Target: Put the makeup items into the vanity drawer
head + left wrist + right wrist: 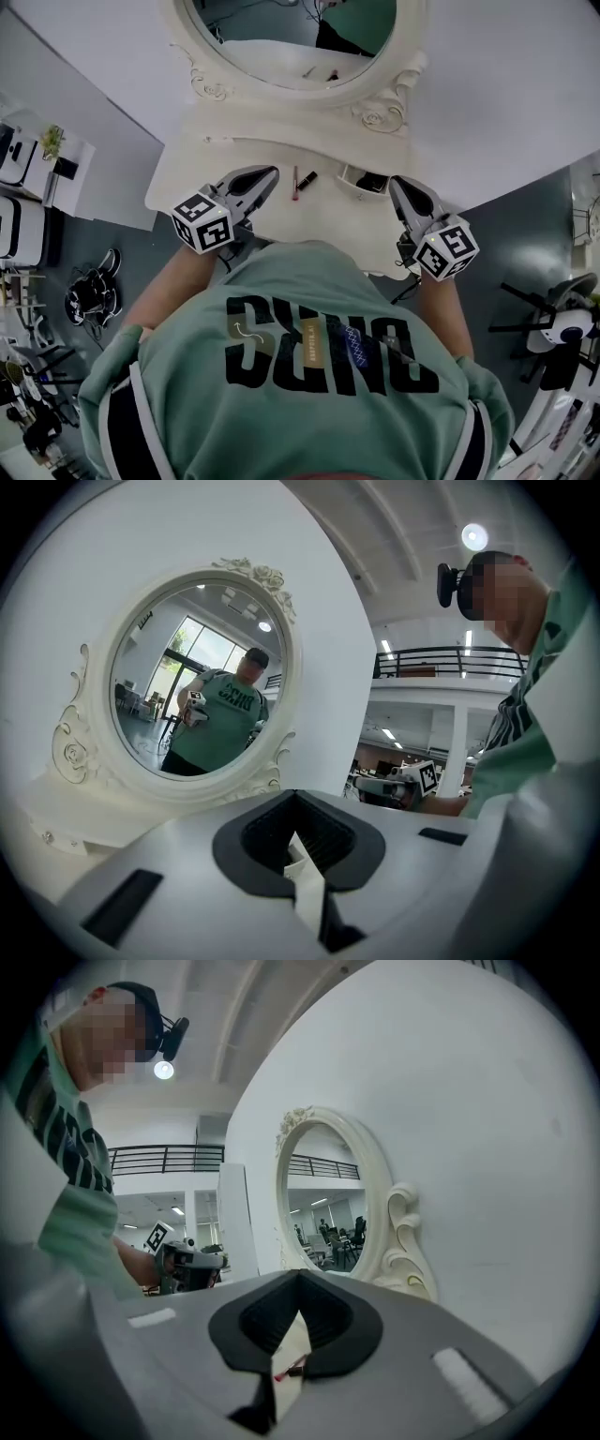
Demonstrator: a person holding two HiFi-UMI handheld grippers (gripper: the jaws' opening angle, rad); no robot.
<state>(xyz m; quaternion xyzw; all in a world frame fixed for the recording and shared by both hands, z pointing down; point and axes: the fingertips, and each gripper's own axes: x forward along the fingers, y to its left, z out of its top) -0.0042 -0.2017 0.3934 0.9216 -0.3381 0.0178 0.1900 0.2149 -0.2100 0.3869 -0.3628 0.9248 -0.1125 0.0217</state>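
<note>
Over the white worktop (211,164) of the vanity, the left tool (266,175) is clenched, its dark pads meeting with nothing caught between them. It points toward the oval mirror (292,42), whose carved cream frame fills its own view, and the glass there reflects the person in the green shirt. The right tool (397,186) is likewise clenched and empty; only a thin slit stays between its pads, and through it a sliver of red on the pale worktop shows. Both tools are held nearly level, each in a hand, well apart from each other, with their marker cubes toward the person's body.

Between the two tool tips, a pink-red lipstick (294,184) lies on the worktop, nearer the left tool. Just beside it lies a small black item (307,177), too small to identify. Further right, just beside the right tool's tip, a small drawer (351,178) stands open, with something dark inside.
</note>
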